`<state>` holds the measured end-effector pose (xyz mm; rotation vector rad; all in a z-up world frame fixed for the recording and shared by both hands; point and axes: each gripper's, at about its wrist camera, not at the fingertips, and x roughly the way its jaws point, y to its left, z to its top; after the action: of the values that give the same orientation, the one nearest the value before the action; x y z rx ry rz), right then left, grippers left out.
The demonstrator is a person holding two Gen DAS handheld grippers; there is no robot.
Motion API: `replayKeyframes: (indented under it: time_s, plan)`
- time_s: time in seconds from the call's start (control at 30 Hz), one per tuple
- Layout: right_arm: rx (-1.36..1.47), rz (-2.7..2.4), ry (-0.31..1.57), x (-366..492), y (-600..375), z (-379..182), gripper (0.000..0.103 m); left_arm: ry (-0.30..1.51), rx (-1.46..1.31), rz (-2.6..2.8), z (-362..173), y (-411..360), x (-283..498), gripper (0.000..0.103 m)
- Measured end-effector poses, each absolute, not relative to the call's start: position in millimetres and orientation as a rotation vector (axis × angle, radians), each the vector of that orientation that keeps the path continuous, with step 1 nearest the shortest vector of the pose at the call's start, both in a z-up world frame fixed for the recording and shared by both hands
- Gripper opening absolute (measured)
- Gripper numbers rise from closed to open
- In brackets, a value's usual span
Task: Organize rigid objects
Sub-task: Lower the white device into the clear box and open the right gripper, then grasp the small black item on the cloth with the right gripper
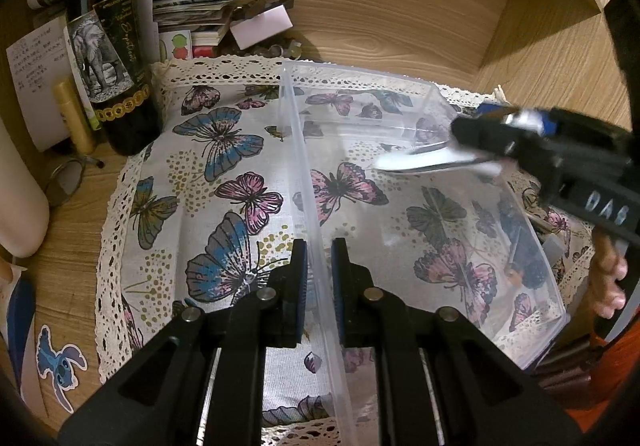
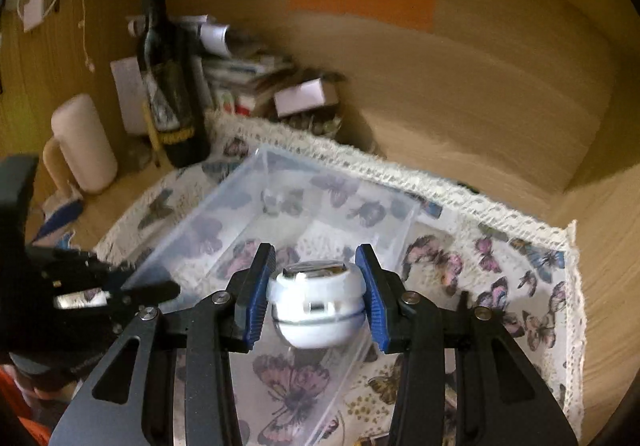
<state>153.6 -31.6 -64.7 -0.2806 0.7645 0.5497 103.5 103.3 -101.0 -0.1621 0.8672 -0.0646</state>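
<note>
**White round object held over the clear box**

A small round white object [image 2: 316,304] with a shiny metal top and a dark band around its middle sits between the blue pads [image 2: 254,304] of the right hand-held gripper [image 2: 316,298], which is closed on it from both sides. It hangs above the near edge of a clear plastic box [image 2: 248,198], over the box's open top. In the left wrist view the object shows only as a blurred white shape [image 1: 436,160] at the tip of the right hand-held gripper [image 1: 460,150], inside the outline of the box [image 1: 520,230].

The left hand-held gripper [image 1: 319,286] has its jaws narrowed on the box's left wall, one pad [image 1: 301,286] on each side of the thin plastic.

The box stands on a butterfly-print cloth [image 1: 224,182] with a lace border, spread over a wooden desk [image 1: 68,258]. Behind the cloth, at the back left, a dark wine bottle [image 1: 112,58] stands upright beside a pile of papers and small boxes [image 1: 200,22]. An orange paper note [image 2: 362,0] is stuck on the wooden back wall.
</note>
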Motion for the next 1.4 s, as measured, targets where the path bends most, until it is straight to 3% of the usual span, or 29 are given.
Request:
replayKeyframes:
  time_s: [0.37,0.53,0.63,0.73,0.8,0.93,1.23,1.33,1.4]
  plan:
    - [-0.316,0.603,0.957,162,-16,-101,0.039,0.865,-0.156,-0.065,-102,103,104,0.012]
    - [-0.303,0.591,0.908,155,-21,-88,0.039,0.865,-0.155,-0.065,-102,103,104,0.012]
    - [-0.287,0.555,0.857,151,-31,-74,0.051,0.865,-0.155,-0.066,-102,103,104,0.012]
    - [-0.278,0.473,0.777,147,-49,-58,0.068,0.866,-0.156,-0.067,-102,103,104,0.012]
    - [-0.273,0.401,0.722,145,-65,-47,0.086,0.865,-0.156,-0.066,-102,104,104,0.012]
    - [-0.253,0.284,0.679,146,-99,-35,0.103,0.863,-0.151,-0.064,-102,104,104,0.012]
    - [-0.162,0.157,0.785,161,-158,-57,0.103,0.865,-0.152,-0.062,-102,104,105,0.012]
    - [-0.148,0.141,0.83,164,-171,-73,0.099,0.866,-0.153,-0.063,-102,104,105,0.012]
    - [-0.142,0.14,0.867,167,-176,-85,0.092,0.868,-0.155,-0.062,-102,105,105,0.012]
